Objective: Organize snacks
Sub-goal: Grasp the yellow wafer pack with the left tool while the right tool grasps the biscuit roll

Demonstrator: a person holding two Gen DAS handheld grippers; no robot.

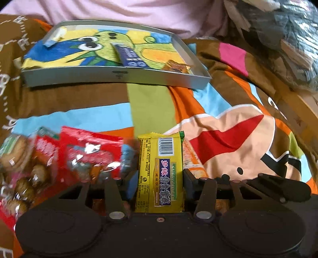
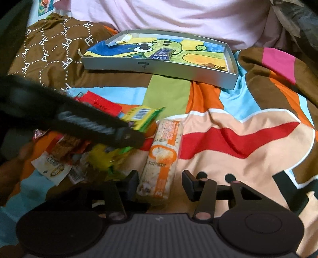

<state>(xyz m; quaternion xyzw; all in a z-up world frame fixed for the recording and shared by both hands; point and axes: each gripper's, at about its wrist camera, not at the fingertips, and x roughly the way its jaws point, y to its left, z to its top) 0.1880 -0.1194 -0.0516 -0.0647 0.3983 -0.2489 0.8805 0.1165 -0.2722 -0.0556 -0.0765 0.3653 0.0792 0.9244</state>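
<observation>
My left gripper [image 1: 160, 178] is shut on a yellow snack packet [image 1: 160, 174] with a barcode, held just above the bedspread; the same packet [image 2: 143, 116] shows in the right wrist view at the tip of the left gripper. My right gripper [image 2: 160, 183] is open, its fingers either side of an orange-and-white rice cracker pack [image 2: 162, 158] lying on the bed. A grey shallow box [image 1: 117, 76] with a cartoon lining sits further back and holds a blue bar [image 1: 129, 55] and a brown wrapped sweet [image 1: 176, 66]. The box also shows in the right wrist view [image 2: 159, 69].
A pile of loose snacks lies at the left: red packets [image 1: 89, 150], biscuit packs [image 1: 17, 158], small wrappers [image 2: 59, 168]. The colourful bedspread [image 1: 228, 139] is rumpled. A pink pillow [image 2: 169, 15] lies behind the box. Dark bags [image 1: 288, 39] sit at the far right.
</observation>
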